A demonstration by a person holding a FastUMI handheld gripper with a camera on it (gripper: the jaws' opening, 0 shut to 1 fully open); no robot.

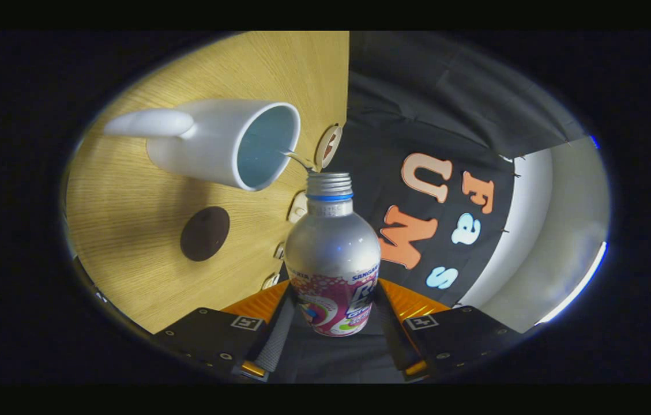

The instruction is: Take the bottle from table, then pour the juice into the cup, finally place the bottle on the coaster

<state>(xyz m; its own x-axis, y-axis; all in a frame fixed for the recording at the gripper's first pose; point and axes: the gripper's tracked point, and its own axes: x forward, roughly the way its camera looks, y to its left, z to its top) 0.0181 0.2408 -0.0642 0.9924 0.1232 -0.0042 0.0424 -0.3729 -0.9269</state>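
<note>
Pale wood-grain tabletop (129, 242) appears tipped on its side from my camera, because I see the gripper (334, 323) rolled over for pouring; black cloth hangs as the booth wall beyond the table's edge. My gripper's two fingers press on either side of a silver metal bottle with a pink printed label (332, 259), clamping its lower body between them. The bottle's threaded neck, uncapped and ringed by a blue band, points toward a white ceramic cup with a handle (210, 141). A thin stream of liquid (299, 160) arcs from the bottle's mouth over the cup's rim into its pale blue interior. A dark brown round coaster (204, 233) lies flat on the table near the cup, apart from it and bare.
</note>
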